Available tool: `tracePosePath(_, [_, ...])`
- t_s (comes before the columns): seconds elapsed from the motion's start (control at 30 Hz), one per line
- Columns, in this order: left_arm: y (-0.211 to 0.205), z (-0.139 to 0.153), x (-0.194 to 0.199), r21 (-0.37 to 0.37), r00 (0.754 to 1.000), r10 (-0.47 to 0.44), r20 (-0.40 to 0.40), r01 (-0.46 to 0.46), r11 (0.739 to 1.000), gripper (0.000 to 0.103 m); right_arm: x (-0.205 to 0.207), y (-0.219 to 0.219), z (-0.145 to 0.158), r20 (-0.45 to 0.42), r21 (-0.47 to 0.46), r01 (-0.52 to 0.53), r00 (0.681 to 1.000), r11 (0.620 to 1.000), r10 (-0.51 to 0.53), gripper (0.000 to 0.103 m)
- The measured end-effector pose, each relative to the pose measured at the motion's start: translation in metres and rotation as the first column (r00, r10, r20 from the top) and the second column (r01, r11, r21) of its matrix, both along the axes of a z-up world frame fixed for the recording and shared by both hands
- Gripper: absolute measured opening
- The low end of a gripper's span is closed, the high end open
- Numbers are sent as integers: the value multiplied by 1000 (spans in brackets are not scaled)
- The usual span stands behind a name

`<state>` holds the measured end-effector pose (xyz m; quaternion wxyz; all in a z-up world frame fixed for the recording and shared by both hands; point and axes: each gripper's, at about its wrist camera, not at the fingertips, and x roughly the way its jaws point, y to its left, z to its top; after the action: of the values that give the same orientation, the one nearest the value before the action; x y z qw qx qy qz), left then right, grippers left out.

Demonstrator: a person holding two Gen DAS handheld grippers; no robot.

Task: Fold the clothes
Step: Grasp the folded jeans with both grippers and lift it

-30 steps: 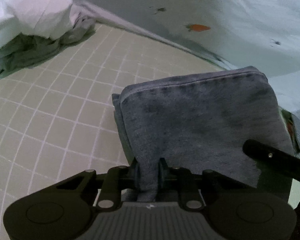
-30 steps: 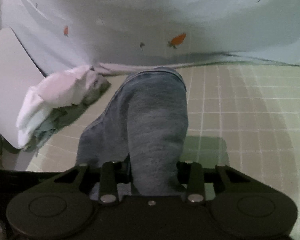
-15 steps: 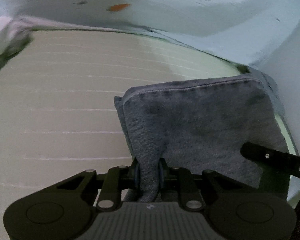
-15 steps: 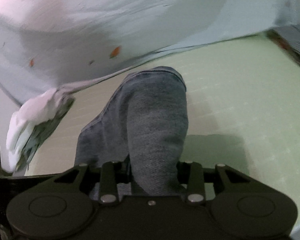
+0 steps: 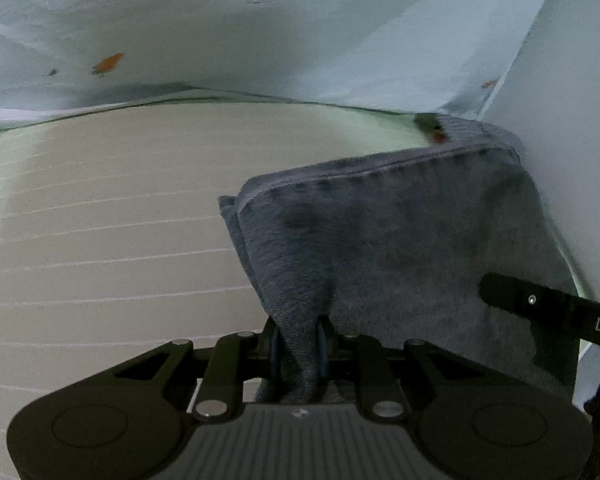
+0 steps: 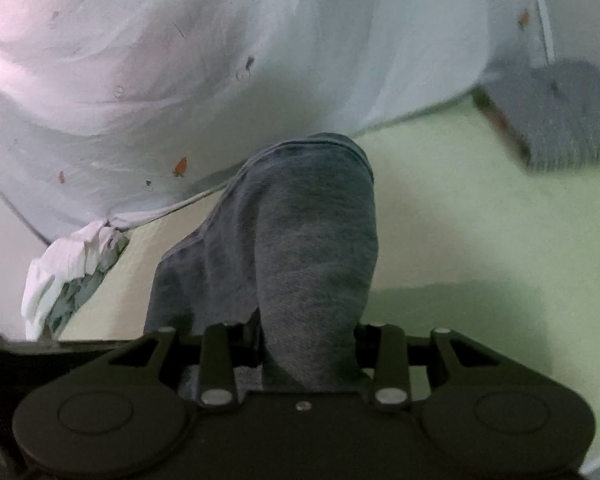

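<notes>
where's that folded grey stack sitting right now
In the right wrist view the folded grey stack lies at the upper right on the green mat, beside the carrot-print sheet's edge.

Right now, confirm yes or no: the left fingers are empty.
No, the left fingers are pinched shut on a bunched corner of the folded denim garment.

My left gripper pinches a bunched edge of the folded grey denim garment, which hangs over the pale green gridded mat. Behind it I see a light blue sheet printed with small orange carrots, and the right gripper's black finger touches the denim's right side.
</notes>
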<state>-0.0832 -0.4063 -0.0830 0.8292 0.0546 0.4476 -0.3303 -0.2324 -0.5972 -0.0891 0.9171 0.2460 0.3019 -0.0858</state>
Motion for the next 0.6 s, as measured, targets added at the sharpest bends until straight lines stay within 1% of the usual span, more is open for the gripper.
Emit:
tracePosePath(0.1, [-49, 4, -19, -31, 1000, -1, 4, 1, 1000, 20, -21, -49, 11, 28, -50, -22, 999, 998, 24, 37])
tracePosePath(0.2, [-102, 11, -35, -48, 1000, -6, -6, 6, 999, 19, -43, -94, 22, 31, -67, 2, 1000, 998, 0, 37])
tracePosePath(0.3, [-148, 21, -53, -58, 998, -57, 20, 58, 997, 19, -65, -140, 30, 42, -46, 47, 998, 998, -45, 37])
tracePosePath(0.4, [-196, 29, -58, -58, 990, -133, 39, 135, 989, 19, -84, -183, 35, 56, -29, 83, 995, 996, -81, 37])
tracePosePath(0.5, [-241, 37, -62, -44, 975, -207, 85, 211, 976, 19, -93, -223, 40, 73, -26, 131, 989, 991, -129, 37])
tracePosePath(0.6, [-280, 46, -62, -40, 957, -254, 138, 262, 964, 19, -91, -261, 45, 104, -21, 162, 982, 987, -159, 37])
